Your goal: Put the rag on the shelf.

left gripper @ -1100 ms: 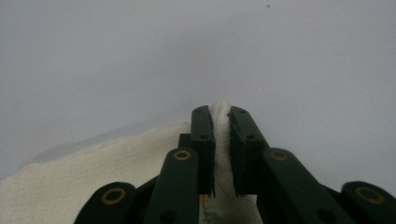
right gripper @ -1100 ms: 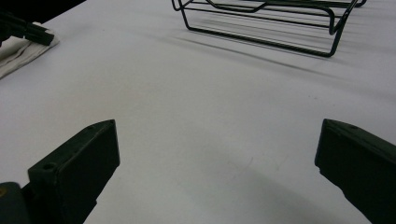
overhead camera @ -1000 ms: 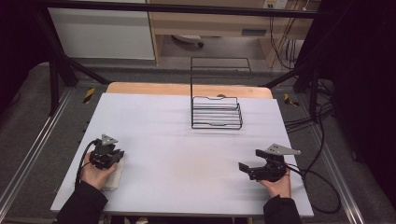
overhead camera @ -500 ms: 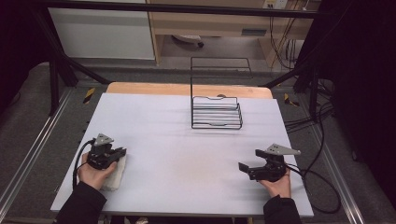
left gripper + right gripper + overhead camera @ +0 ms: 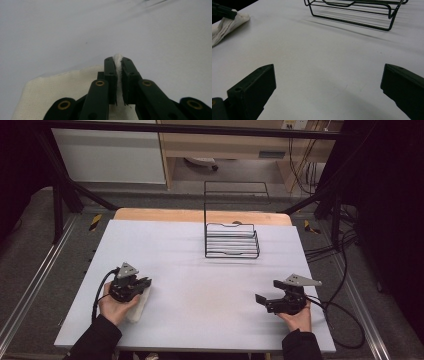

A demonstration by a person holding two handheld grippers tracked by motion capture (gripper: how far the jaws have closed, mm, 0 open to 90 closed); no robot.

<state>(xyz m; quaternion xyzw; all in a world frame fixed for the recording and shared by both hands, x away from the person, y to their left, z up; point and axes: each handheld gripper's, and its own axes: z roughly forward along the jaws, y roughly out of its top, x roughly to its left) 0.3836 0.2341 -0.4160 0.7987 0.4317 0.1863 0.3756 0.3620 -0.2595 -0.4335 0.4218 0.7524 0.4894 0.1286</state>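
Cloth [image 5: 75, 87] is pinched tight in my left gripper [image 5: 119, 65], jaws squeezed together on a bunched white fold that pokes up between the pads. From the high view it's a folded cream-white piece at the near left of the white table [image 5: 200, 265], lying partly under that gripper and my left hand [image 5: 116, 307]. My right gripper [image 5: 264, 303] sits at the near right, well apart from the cloth, jaws spread wide over bare tabletop with nothing between them. Black wire rack [image 5: 231, 240] stands toward the far side of the table, right of centre, nothing touching it.
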